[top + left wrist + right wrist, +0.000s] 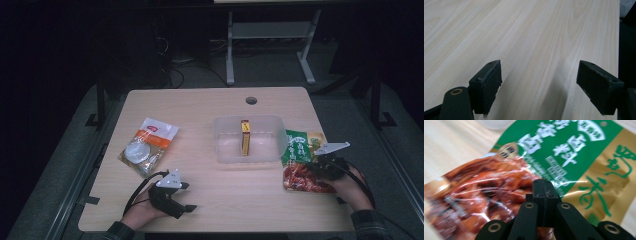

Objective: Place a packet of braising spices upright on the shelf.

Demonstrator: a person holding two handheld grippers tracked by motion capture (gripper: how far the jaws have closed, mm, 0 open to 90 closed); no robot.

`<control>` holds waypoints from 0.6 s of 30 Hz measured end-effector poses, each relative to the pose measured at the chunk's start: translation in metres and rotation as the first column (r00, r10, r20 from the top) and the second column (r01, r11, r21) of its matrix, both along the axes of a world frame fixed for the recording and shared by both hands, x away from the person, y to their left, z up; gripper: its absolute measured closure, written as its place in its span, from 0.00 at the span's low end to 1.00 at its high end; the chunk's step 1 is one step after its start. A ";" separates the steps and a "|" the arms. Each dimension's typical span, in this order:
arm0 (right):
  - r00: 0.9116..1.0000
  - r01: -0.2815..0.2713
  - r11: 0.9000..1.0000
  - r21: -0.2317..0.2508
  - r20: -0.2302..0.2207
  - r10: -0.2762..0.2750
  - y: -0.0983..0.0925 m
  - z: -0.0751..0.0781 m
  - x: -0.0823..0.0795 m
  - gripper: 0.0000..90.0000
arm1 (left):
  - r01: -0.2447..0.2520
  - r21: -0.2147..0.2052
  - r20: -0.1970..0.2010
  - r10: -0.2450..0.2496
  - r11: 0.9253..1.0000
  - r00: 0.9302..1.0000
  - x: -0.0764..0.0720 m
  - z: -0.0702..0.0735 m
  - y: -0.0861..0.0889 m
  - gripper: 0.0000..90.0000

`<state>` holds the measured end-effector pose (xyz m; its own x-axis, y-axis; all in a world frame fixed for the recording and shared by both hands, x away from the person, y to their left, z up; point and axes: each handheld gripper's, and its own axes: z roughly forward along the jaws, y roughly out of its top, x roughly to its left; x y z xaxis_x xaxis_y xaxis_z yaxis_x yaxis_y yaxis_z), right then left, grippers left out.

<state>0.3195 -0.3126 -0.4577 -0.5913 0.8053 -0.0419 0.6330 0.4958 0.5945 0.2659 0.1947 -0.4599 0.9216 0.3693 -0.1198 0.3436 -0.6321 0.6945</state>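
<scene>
Here the green-and-red food packet (301,161) lies flat — long axis running near-to-far.

Standing on a grey carpeted floor (60,150): a pale wooden table (210,107) with a round cable hole (251,100). Behind it, sitting in dim light: a white metal desk frame (270,35), tangled black cables (175,60).

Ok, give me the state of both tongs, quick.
Left tongs: open, empty, over bare table.
Right tongs: shut, over the green sauce packet; a grip cannot be told.
</scene>
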 end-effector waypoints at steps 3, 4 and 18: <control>0.999 -0.029 0.999 0.019 -0.016 0.029 0.004 0.000 -0.008 1.00 | 0.004 0.005 -0.002 -0.004 1.000 1.000 0.000 0.000 -0.001 0.22; 0.998 -0.057 0.998 0.040 -0.029 0.058 0.009 0.000 -0.013 1.00 | 0.005 0.004 -0.001 -0.005 1.000 1.000 0.000 0.000 -0.001 0.22; 0.997 0.079 0.995 -0.056 0.012 -0.078 -0.032 0.004 -0.002 1.00 | 0.008 0.006 -0.001 -0.008 1.000 1.000 0.001 0.000 -0.001 0.22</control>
<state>0.3172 -0.3449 -0.4534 -0.5257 0.8454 -0.0945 0.6654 0.4779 0.5735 0.2666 0.1939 -0.4597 0.9245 0.3623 -0.1188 0.3392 -0.6391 0.6903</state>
